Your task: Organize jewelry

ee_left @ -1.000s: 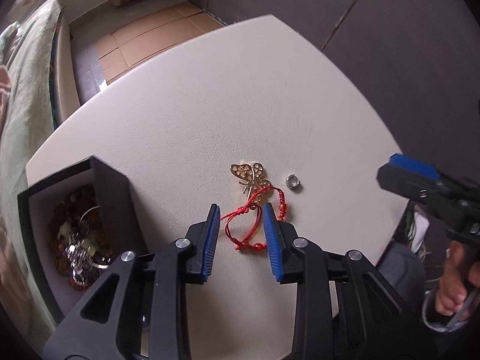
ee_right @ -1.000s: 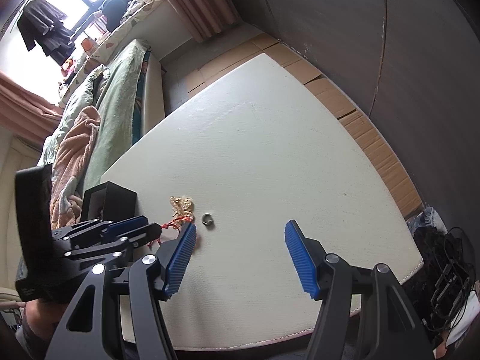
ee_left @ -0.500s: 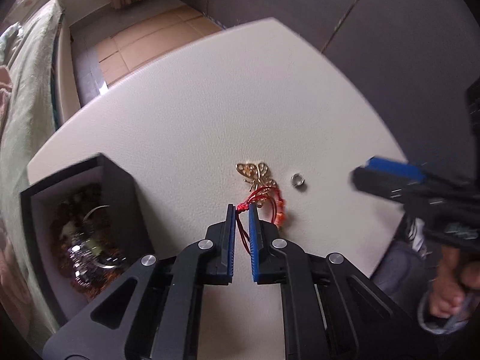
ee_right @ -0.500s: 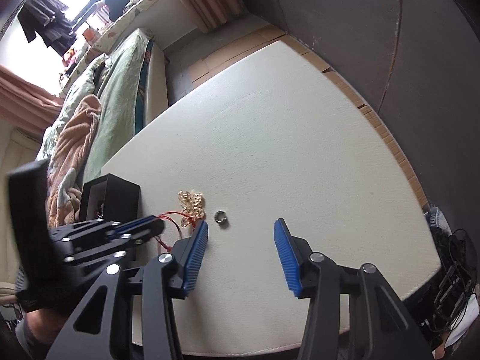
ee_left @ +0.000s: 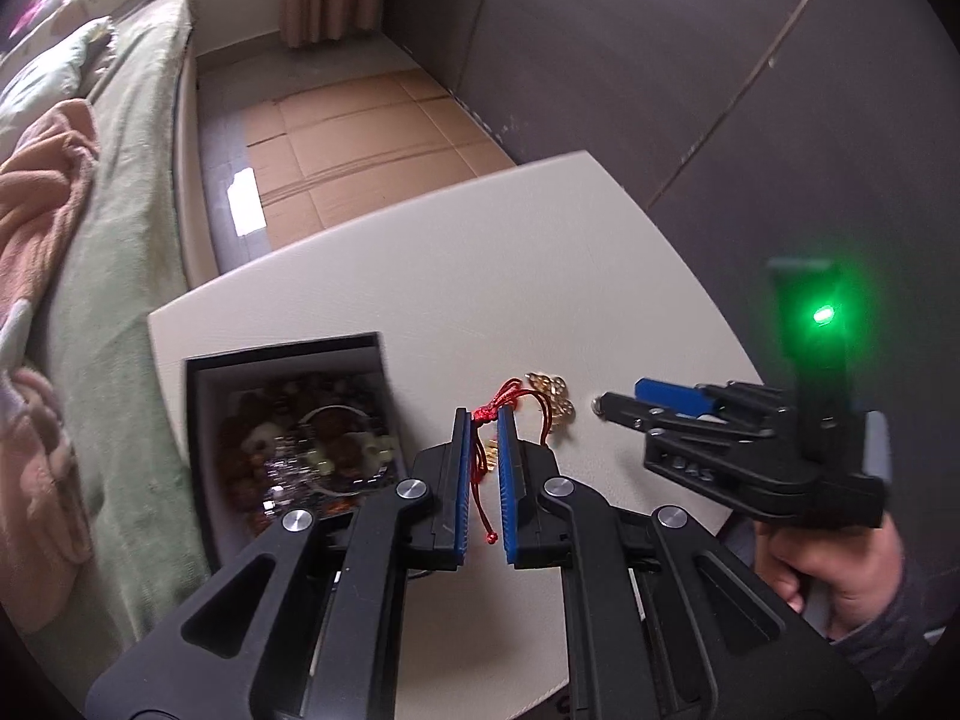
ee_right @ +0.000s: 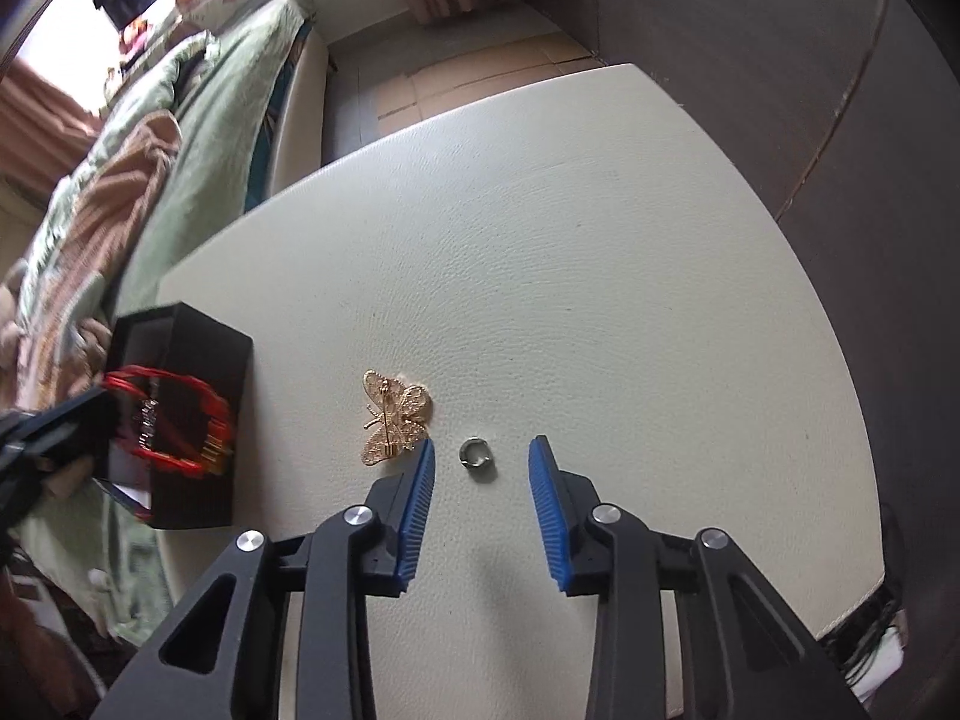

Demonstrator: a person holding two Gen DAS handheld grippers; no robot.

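Note:
My left gripper point(ee_left: 483, 420) is shut on a red cord bracelet point(ee_left: 489, 414) and holds it in the air, just right of the open black jewelry box point(ee_left: 288, 354) that holds several beaded pieces. The right wrist view shows the bracelet point(ee_right: 171, 423) hanging in front of the box point(ee_right: 198, 336). A gold butterfly brooch point(ee_right: 393, 414) and a small silver ring point(ee_right: 474, 455) lie on the white table point(ee_right: 570, 240). My right gripper point(ee_right: 480, 450) is open, low over the table, with the ring between its fingertips.
A bed with green and pink blankets point(ee_left: 72, 192) runs along the table's left side. A dark wall point(ee_left: 690, 60) stands behind and to the right. The table's near right edge point(ee_right: 852, 612) drops off to cables on the floor.
My left gripper shut on the red bracelet and lifted it off the table toward the box. My right gripper came down and forward, narrowing around the silver ring.

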